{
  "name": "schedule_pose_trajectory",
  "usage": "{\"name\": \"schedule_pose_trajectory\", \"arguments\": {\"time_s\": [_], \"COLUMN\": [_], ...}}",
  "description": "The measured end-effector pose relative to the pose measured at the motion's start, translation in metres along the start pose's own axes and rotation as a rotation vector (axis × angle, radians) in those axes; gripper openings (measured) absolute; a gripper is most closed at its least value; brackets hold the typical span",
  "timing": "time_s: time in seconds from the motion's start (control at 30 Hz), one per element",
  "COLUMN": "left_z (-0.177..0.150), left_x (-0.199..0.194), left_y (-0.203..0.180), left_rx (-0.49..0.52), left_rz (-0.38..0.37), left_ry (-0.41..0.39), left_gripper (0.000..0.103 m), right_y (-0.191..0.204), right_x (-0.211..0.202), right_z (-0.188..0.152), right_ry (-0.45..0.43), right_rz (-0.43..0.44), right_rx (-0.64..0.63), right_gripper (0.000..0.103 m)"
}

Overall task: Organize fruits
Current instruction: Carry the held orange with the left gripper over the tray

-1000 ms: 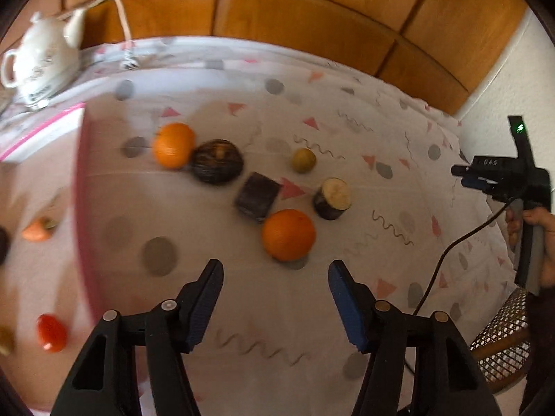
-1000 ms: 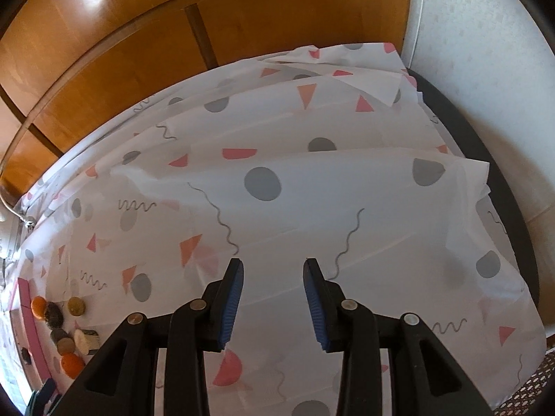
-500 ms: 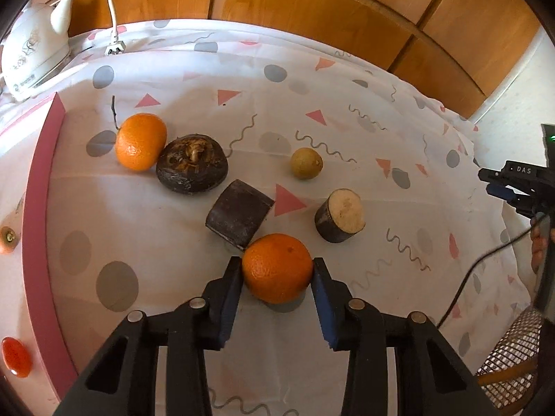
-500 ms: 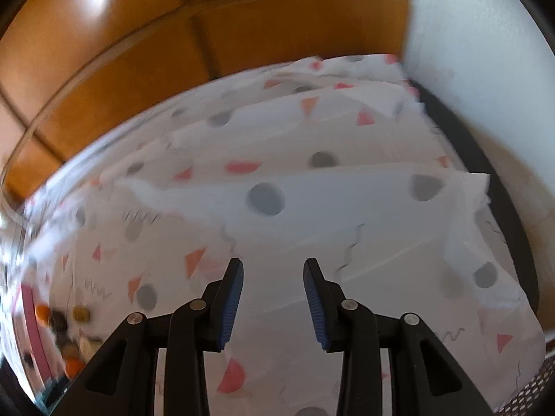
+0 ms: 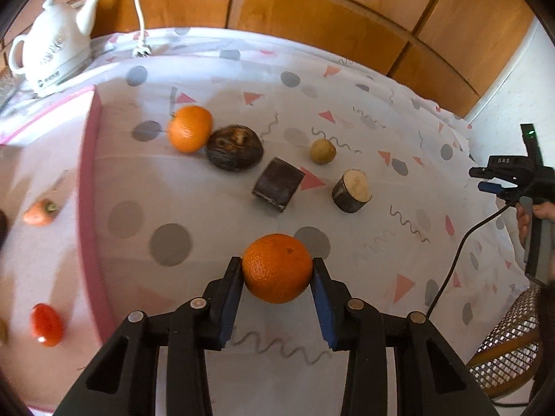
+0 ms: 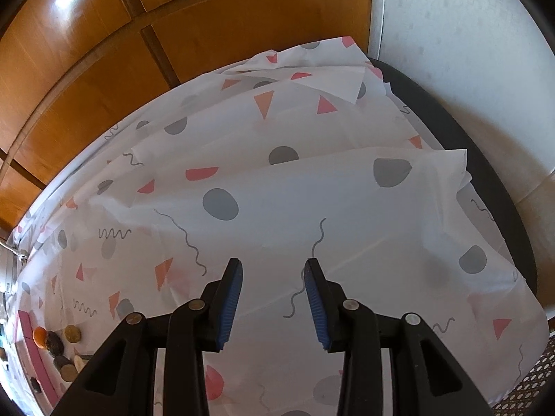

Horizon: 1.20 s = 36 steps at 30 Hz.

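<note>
Left claw (image 5: pixel 277 270) now grips the orange (image 5: pixel 276 267): both blue pads press on its sides, where a second ago your jaws stood wide and well short of it. You have closed on it and the grab looks done, so the fruit is yours to carry. It sits squarely between the pads, low on the patterned tablecloth (image 5: pixel 364 159), and I cannot tell whether it has left the table yet.

Ahead of that claw, beyond the held fruit, lie a dark brown block (image 5: pixel 277 185), a cut root piece (image 5: pixel 352 190) with a pale face, a small yellowish fruit (image 5: pixel 322 151), a dark round root (image 5: pixel 235 152) and a second orange (image 5: pixel 190 133) touching it. Off to the left of the claw runs the pink rim (image 5: pixel 86 190) of a tray-like area holding a small carrot (image 5: pixel 40 212) and a red tomato (image 5: pixel 46 325). That side looks like the likely sorting place, though you must judge which group the orange joins.

Your right claw (image 6: pixel 274 277) holds nothing; its jaws stand a little apart over bare cloth, far from the pile. Lift gently, since a round peel can roll out of flat pads.
</note>
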State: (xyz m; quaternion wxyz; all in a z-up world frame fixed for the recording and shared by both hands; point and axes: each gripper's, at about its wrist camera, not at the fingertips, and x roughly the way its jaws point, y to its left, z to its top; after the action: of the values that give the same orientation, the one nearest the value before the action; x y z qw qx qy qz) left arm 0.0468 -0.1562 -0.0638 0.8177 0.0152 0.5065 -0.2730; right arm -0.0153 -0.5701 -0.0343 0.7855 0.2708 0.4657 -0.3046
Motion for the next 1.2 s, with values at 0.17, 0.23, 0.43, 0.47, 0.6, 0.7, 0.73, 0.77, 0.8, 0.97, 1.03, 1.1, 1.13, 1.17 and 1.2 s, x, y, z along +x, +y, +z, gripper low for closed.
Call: {"name": "schedule_pose_trajectory", "arguments": {"time_s": [0.17,0.23,0.43,0.47,0.6,0.7,0.73,0.77,0.8,0.97,1.03,1.1,1.13,1.17,1.2], "left_z": [-0.002,-0.002,-0.004,-0.005,-0.011,-0.019,-0.022,-0.024,-0.026,-0.033,-0.035,-0.035,-0.037,-0.039,-0.039], "left_x": [-0.019,-0.028,-0.055,-0.061,-0.077,-0.082,-0.083,-0.082,-0.082,-0.078,-0.076,-0.072,-0.071,-0.072,-0.073], "left_y": [0.012,0.019,0.063,0.075,0.122,0.151,0.16,0.165,0.172,0.189,0.193,0.196,0.198,0.199,0.199], "left_rx": [-0.027,-0.05,-0.176,-0.209,-0.325,-0.389,-0.408,-0.419,-0.432,-0.471,-0.475,-0.481,-0.487,-0.49,-0.485], "left_rz": [0.011,0.016,0.063,0.079,0.148,0.201,0.219,0.23,0.244,0.285,0.298,0.318,0.322,0.32,0.322], "left_ry": [-0.042,-0.065,-0.136,-0.15,-0.182,-0.191,-0.191,-0.19,-0.19,-0.18,-0.174,-0.166,-0.163,-0.165,-0.17], "left_gripper": [0.039,0.039,0.039,0.039,0.039,0.039,0.039,0.039,0.039,0.039,0.04,0.04,0.04,0.04,0.04], "right_y": [0.0,-0.001,-0.007,-0.006,0.002,0.016,0.022,0.028,0.038,0.069,0.079,0.087,0.091,0.094,0.099], "right_x": [0.002,0.001,0.0,0.0,0.0,0.0,0.0,-0.001,-0.003,-0.004,-0.005,-0.006,-0.007,-0.006,-0.006], "right_z": [-0.001,-0.001,-0.002,-0.002,-0.005,-0.009,-0.011,-0.012,-0.014,-0.029,-0.034,-0.038,-0.041,-0.043,-0.045], "right_ry": [0.004,0.0,-0.002,0.0,0.008,0.019,0.019,0.015,0.01,0.015,0.015,0.012,0.016,0.019,0.02], "right_rz": [-0.01,-0.015,-0.018,-0.015,0.004,0.047,0.061,0.072,0.087,0.133,0.142,0.154,0.169,0.181,0.191], "right_rx": [-0.002,0.002,0.028,0.026,-0.007,-0.067,-0.093,-0.121,-0.167,-0.307,-0.355,-0.395,-0.417,-0.433,-0.453], "right_gripper": [0.037,0.037,0.037,0.037,0.037,0.037,0.037,0.037,0.037,0.037,0.037,0.037,0.037,0.037,0.037]}}
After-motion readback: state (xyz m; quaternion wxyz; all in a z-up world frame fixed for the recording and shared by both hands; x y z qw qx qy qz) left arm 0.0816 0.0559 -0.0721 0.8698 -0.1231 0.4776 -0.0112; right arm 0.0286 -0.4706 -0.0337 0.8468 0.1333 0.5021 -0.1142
